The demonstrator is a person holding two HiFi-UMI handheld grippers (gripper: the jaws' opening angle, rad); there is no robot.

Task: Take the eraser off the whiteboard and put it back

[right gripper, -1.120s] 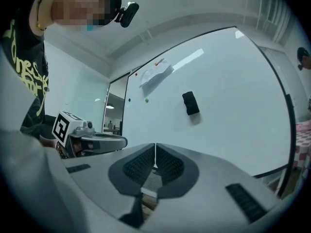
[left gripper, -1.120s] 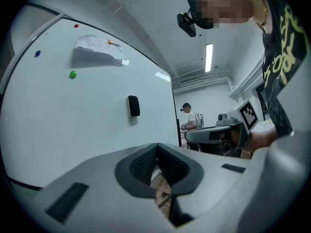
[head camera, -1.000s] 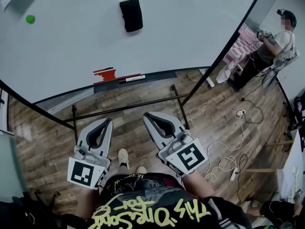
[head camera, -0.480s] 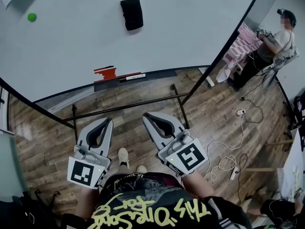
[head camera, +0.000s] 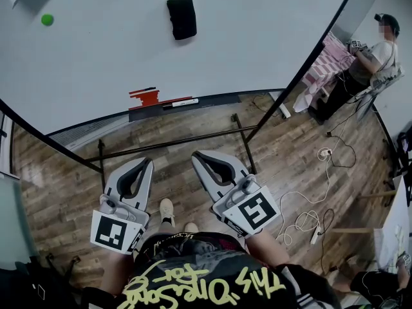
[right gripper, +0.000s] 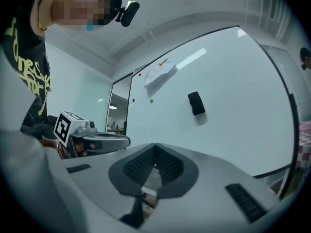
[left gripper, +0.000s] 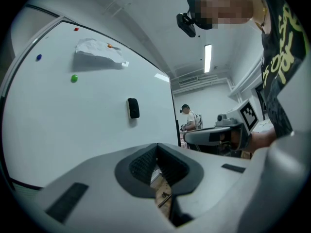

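The black rectangular eraser (head camera: 181, 17) is sticking high on the face of the large white whiteboard (head camera: 257, 44), well to the right of a round green magnet (head camera: 47, 19). Well apart from it, the grey left gripper (head camera: 144, 163) and grey right gripper (head camera: 197, 156) are hanging side by side over the brown wooden plank floor (head camera: 283, 153). Each one's jaws are pressing together with nothing between them.
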